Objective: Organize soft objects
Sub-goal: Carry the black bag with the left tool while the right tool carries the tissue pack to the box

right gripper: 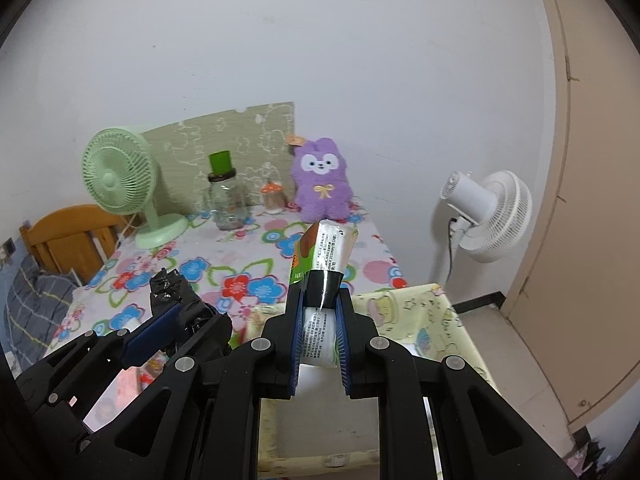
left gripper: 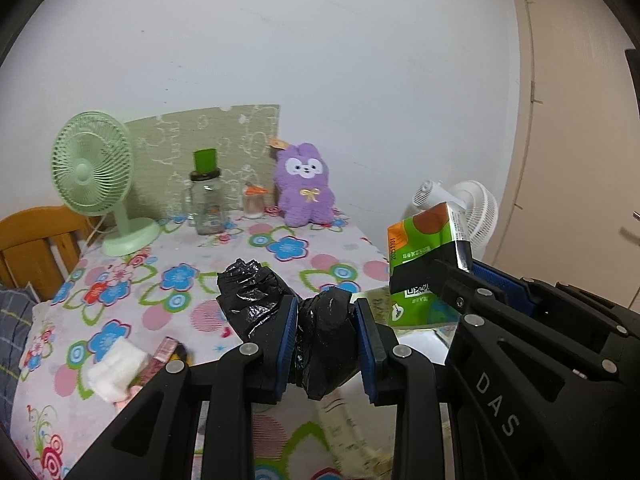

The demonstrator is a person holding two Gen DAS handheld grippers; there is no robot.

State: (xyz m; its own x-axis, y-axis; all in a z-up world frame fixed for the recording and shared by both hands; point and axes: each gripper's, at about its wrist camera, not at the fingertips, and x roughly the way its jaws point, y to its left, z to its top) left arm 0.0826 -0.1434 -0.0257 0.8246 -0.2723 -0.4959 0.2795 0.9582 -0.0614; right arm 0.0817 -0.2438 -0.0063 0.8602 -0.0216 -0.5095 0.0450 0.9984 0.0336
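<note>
Both tongs pinch loads, left tongs [left gripper: 326,344] a black bag [left gripper: 320,336], right tongs [right gripper: 319,336] a tissue pack [right gripper: 324,268] jutting toward twelve o'clock, which might slip.

White wall [right gripper: 360,40], beige door [right gripper: 580,240], wooden chair [right gripper: 68,232].

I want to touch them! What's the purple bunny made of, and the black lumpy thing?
The purple bunny looks like fuzzy plush fabric: its surface is fluffy and matte. The black lumpy thing, held in the left tool, seems to be thin plastic film, probably bags: it is crinkled and catches shiny glints.
</note>
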